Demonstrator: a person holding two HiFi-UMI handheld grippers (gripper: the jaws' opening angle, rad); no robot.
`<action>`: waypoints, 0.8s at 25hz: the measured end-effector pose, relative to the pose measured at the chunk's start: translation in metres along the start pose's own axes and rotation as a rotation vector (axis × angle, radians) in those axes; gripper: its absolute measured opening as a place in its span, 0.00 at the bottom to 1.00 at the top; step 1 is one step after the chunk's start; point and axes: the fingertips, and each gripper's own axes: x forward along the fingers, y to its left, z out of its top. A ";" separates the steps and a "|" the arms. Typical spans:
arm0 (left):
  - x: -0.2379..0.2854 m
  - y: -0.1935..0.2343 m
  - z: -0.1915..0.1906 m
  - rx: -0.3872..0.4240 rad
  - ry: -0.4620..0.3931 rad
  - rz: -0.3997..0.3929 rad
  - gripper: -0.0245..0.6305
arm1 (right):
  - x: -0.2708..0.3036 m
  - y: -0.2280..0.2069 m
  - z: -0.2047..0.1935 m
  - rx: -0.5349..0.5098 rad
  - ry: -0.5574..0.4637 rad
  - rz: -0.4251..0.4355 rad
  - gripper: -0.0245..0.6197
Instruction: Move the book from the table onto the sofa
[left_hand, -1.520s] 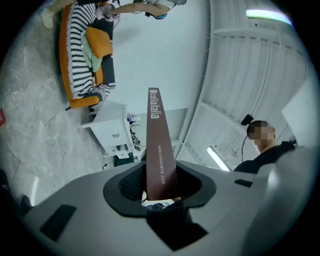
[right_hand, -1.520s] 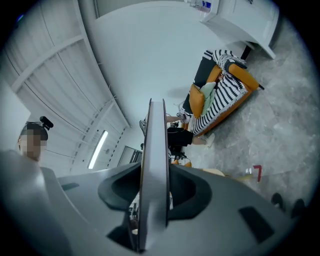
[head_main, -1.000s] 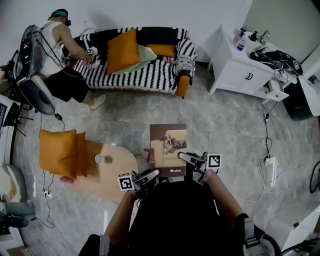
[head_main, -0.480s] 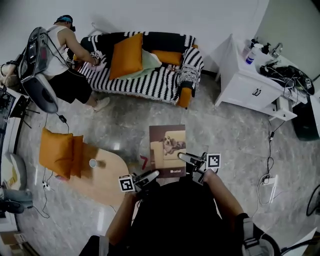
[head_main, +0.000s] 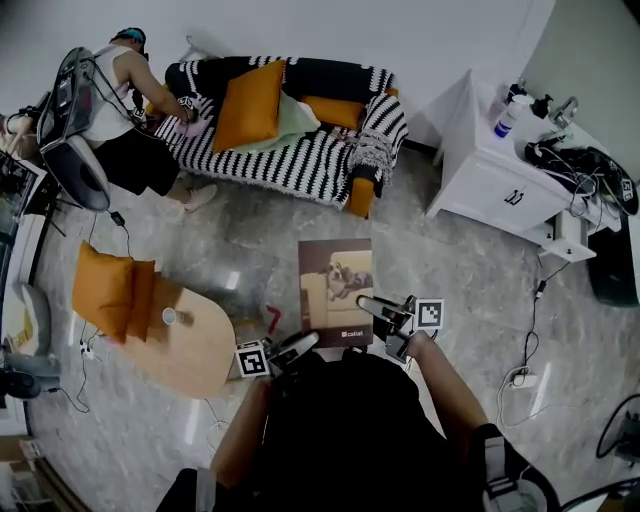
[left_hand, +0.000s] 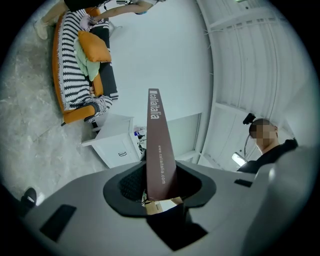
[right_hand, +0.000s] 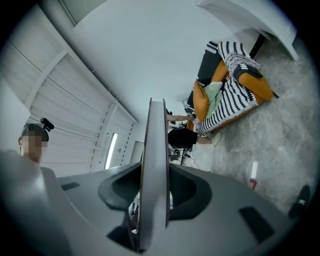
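Clamped between the fingers (left_hand: 131, 184) of the left gripper (left_hand: 160, 187): the brown spine edge of the book (left_hand: 159, 142), pads pressed on both covers. Clenched just the same in the right gripper (right_hand: 152, 192) at the opposite edge, seen end-on between its jaws. Held flat in mid-air above the grey stone floor (head_main: 250, 250), dog-picture cover facing up, just ahead of the holder's body. Clear of the wooden table (head_main: 200, 352) at lower left, with an orange cushion (head_main: 108, 300) and a small cup (head_main: 168, 316) on top. Well apart from the striped sofa (head_main: 300, 155) at the far wall, a second person (head_main: 115, 100) bent over its left end, a white cabinet (head_main: 490, 175) to its right.
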 end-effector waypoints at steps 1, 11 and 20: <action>0.000 -0.001 0.000 -0.003 0.002 -0.005 0.27 | -0.001 0.000 0.000 0.000 -0.011 0.000 0.28; 0.047 0.014 0.009 -0.020 0.079 -0.019 0.27 | -0.035 -0.012 0.035 -0.007 -0.072 -0.046 0.28; 0.101 0.047 0.060 -0.048 0.152 -0.071 0.27 | -0.043 -0.034 0.097 -0.022 -0.148 -0.124 0.28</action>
